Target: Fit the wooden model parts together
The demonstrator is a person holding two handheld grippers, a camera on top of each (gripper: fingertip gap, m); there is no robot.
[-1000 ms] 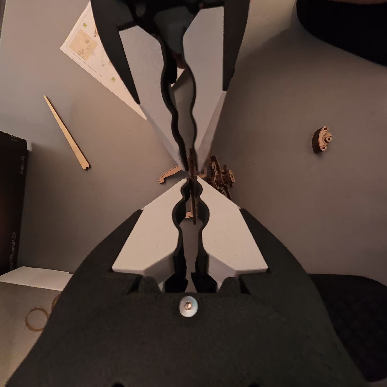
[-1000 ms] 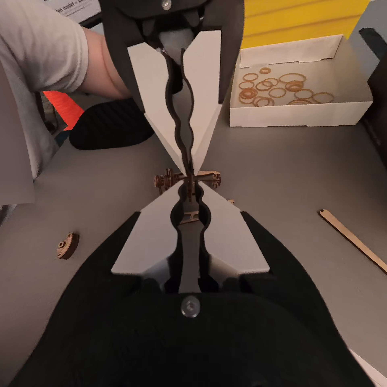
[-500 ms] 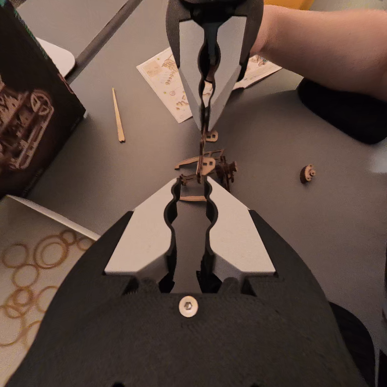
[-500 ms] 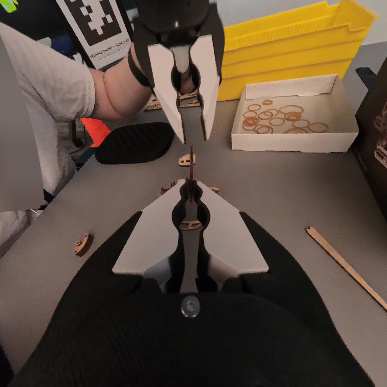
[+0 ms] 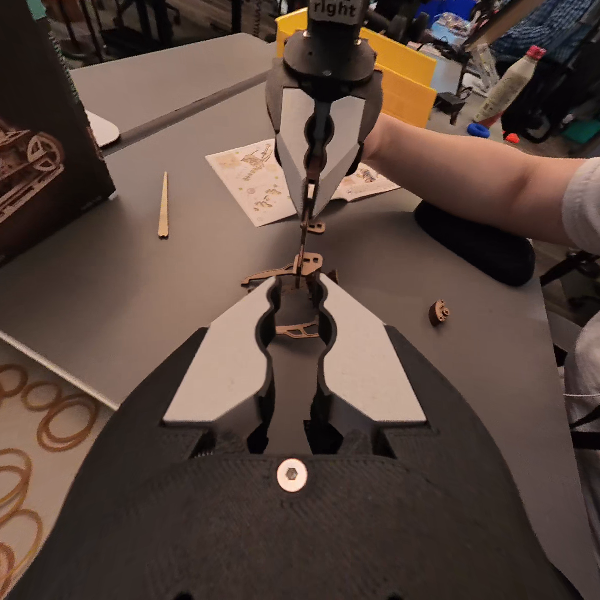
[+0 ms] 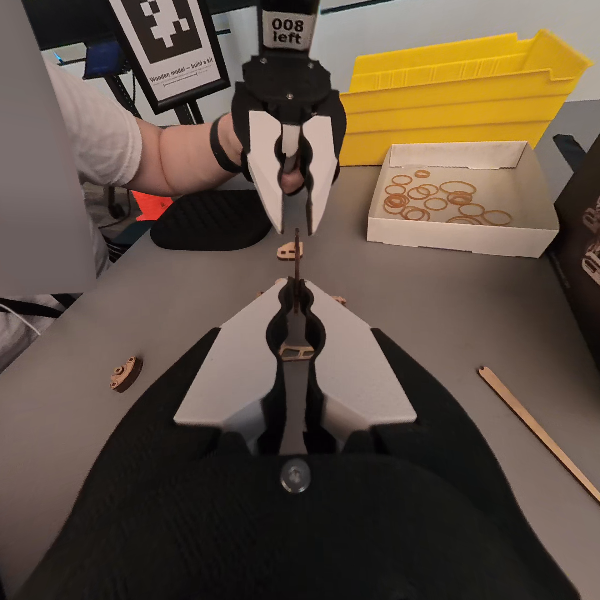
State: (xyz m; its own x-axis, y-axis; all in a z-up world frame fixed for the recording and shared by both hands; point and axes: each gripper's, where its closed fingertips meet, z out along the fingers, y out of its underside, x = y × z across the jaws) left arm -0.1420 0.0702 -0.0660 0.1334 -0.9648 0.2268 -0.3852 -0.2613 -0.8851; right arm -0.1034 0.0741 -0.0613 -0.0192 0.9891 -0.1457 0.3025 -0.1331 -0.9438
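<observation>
My right gripper (image 6: 296, 283) is shut on a thin flat wooden part (image 6: 296, 259), seen edge-on and sticking out past its tips. In the left wrist view the right gripper (image 5: 307, 207) hangs tips down, and the part (image 5: 302, 246) reaches down to a wooden sub-assembly (image 5: 310, 263) on the grey table (image 5: 130, 292). My left gripper (image 5: 298, 281) is open and empty, a short way back from the part. It also shows in the right wrist view (image 6: 295, 231), jaws apart. A curved flat piece (image 5: 297, 329) lies between the left gripper's fingers.
A small flat piece (image 6: 289, 251), a half-round block (image 5: 438, 312) and a wooden stick (image 5: 163, 204) lie loose. A white box (image 6: 454, 235) holds rubber bands, with a yellow bin (image 6: 454, 97) behind. A dark kit box (image 5: 32, 130), instruction sheet (image 5: 256, 181) and black pad (image 5: 477, 246) lie around. My left gripper's tips are some 7 cm from the curved flat piece (image 5: 297, 329).
Both grippers were shut tip to tip on the part low over the table. The left gripper let go, opened and drew back. Both rose and moved apart; the right keeps the part.
</observation>
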